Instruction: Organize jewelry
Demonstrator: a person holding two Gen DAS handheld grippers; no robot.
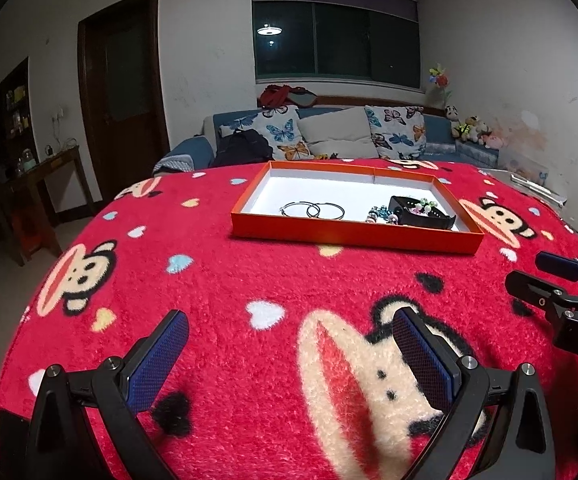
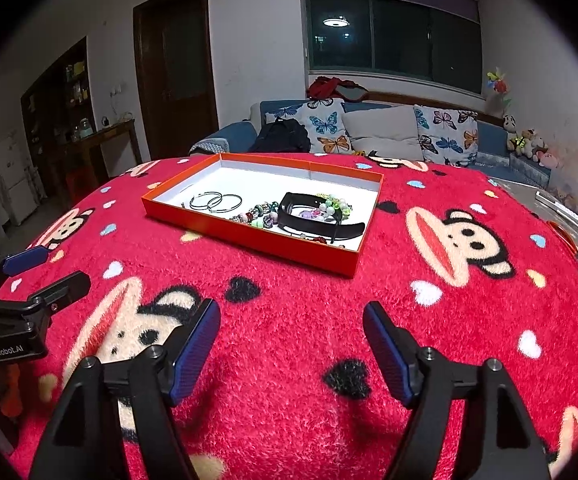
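- Your left gripper (image 1: 289, 356) hovers over the red blanket (image 1: 249, 272), jaws spread wide, nothing between them.
- In the orange tray (image 2: 249, 240), well ahead, lie the hoop earrings (image 2: 216, 202), then the beaded bracelets (image 2: 261, 214), then the black band (image 2: 309, 216).
- Your right gripper (image 2: 291, 344) also gapes empty above the blanket.

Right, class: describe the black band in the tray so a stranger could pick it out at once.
Find the shallow orange tray on the red monkey-print blanket. At its right end, beside the coloured beads, lies the black band. It is the only dark, wide strap there; the thin hoops at the left are silver wire.
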